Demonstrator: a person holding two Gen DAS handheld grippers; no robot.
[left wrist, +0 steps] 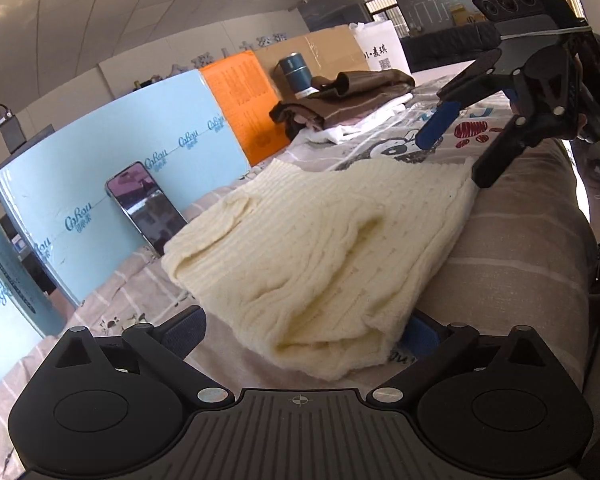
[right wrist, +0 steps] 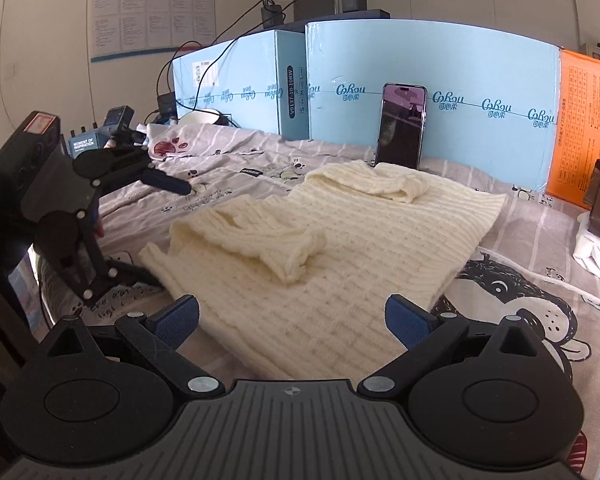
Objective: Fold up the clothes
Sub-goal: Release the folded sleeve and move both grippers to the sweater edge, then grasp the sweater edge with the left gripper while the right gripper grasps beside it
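A cream cable-knit sweater (right wrist: 340,240) lies folded on the cartoon-print bed sheet (right wrist: 520,304), with its sleeves laid across its front. My right gripper (right wrist: 292,320) is open at the sweater's near hem, one blue pad on each side of the knit. My left gripper (left wrist: 302,334) is open at another edge of the sweater (left wrist: 320,248), whose thick folded corner lies between the fingers and partly hides the right pad. In each wrist view the other gripper shows open beside the sweater: the right gripper (left wrist: 460,148) and the left gripper (right wrist: 152,228).
A phone (right wrist: 402,128) leans against light blue cartons (right wrist: 480,80) behind the sweater, with an orange box (right wrist: 584,132) to their right. Brown and white clothes (left wrist: 348,96) are piled farther along the bed, by a blue flask (left wrist: 294,72). The bed edge (left wrist: 572,240) drops off nearby.
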